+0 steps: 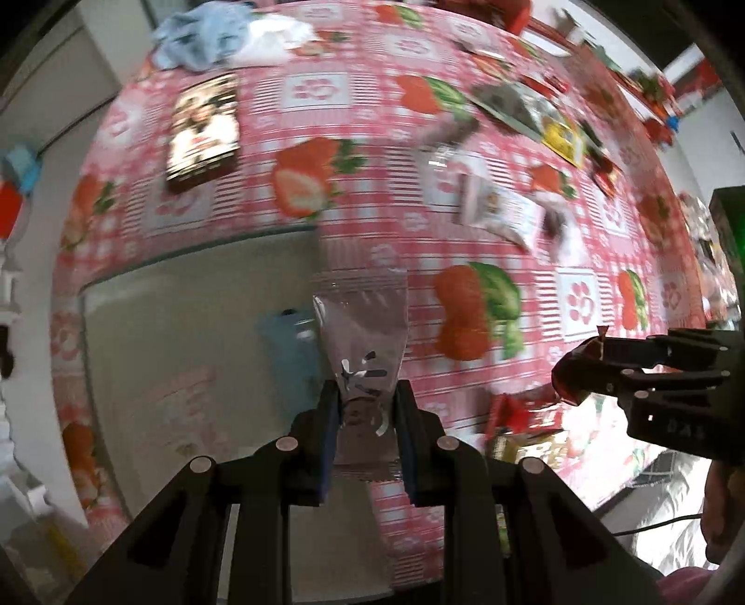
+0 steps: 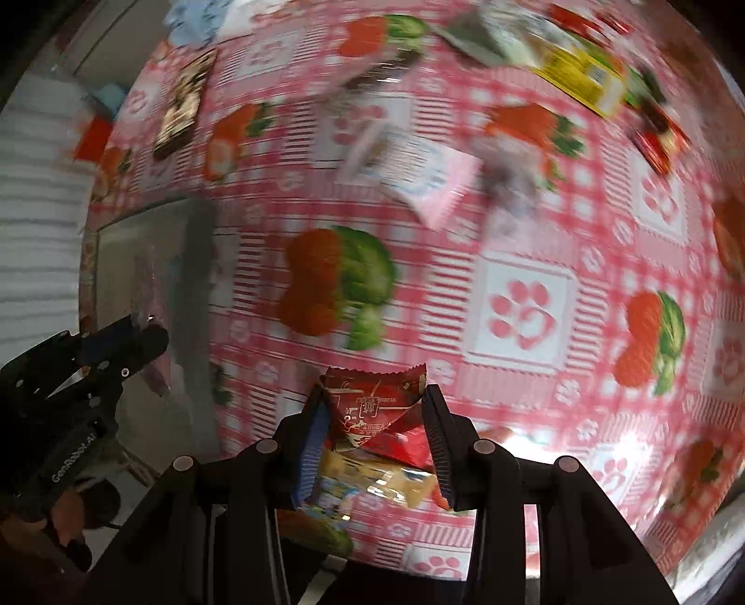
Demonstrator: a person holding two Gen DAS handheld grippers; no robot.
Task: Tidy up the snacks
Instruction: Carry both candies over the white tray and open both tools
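My left gripper (image 1: 367, 409) is shut on a clear plastic snack packet (image 1: 361, 335) and holds it above a clear glass tray (image 1: 186, 326) at the table's left edge. My right gripper (image 2: 375, 409) is shut on a red snack packet (image 2: 372, 400) and holds it above the strawberry-print tablecloth (image 2: 512, 302). The right gripper also shows in the left wrist view (image 1: 582, 367), with the red packet (image 1: 570, 372) between its fingers. The left gripper shows in the right wrist view (image 2: 135, 339). A yellow packet (image 2: 372, 474) lies under the right gripper.
Several snack packets lie scattered at the far side: a dark box (image 1: 205, 125), a white-pink packet (image 1: 503, 214), a yellow packet (image 1: 563, 135) and grey packets (image 1: 507, 102). A blue cloth (image 1: 200, 32) lies far left. Red and yellow packets (image 1: 521, 428) lie near the front edge.
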